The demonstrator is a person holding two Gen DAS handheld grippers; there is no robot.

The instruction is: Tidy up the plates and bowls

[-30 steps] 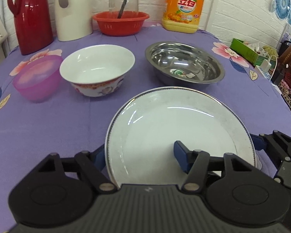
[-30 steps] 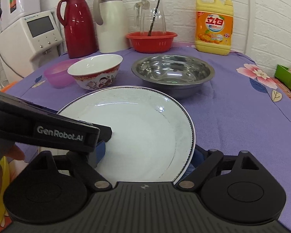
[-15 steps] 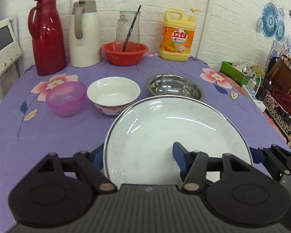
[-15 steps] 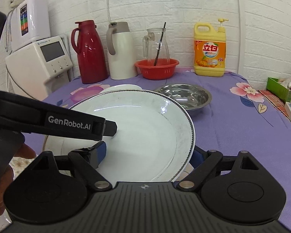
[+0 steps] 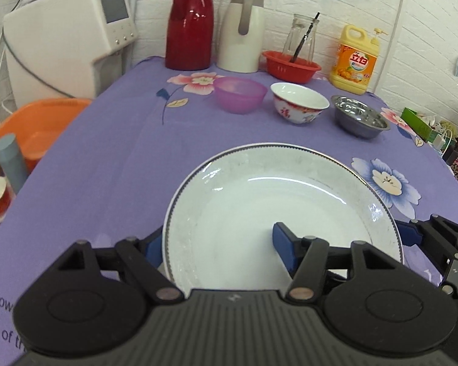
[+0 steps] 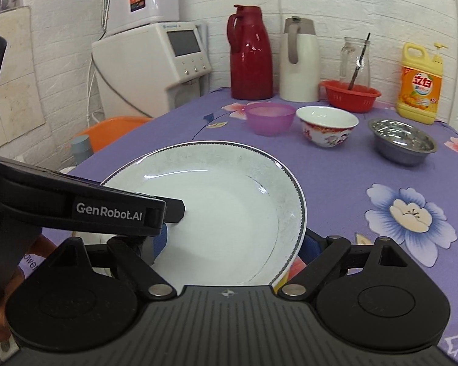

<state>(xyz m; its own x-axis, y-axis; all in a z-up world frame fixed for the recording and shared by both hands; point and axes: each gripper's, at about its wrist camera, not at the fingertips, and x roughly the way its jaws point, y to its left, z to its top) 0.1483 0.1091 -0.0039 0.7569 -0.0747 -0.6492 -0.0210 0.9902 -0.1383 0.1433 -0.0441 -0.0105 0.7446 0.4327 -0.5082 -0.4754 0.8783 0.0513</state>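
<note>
A large white plate (image 5: 278, 210) with a dark rim is held over the purple flowered tablecloth by both grippers. My left gripper (image 5: 219, 244) is shut on its near left rim, one blue pad on top of the plate. My right gripper (image 6: 235, 241) is shut on the plate (image 6: 229, 201) at its right rim. The left gripper's body crosses the right wrist view at the left. Far back stand a pink plastic bowl (image 5: 239, 94), a white patterned bowl (image 5: 299, 102) and a steel bowl (image 5: 358, 116) in a row.
At the back wall stand a red thermos (image 5: 190, 19), a white thermos (image 5: 244, 30), a red basket (image 5: 291, 65) with a glass jar, and a yellow detergent bottle (image 5: 355, 61). A white appliance (image 5: 67, 30) and an orange basin (image 5: 36, 128) are off the table's left.
The plate has been lifted and carried back toward the near edge of the table by both grippers. The bowls now look much farther away and both views have turned left.
</note>
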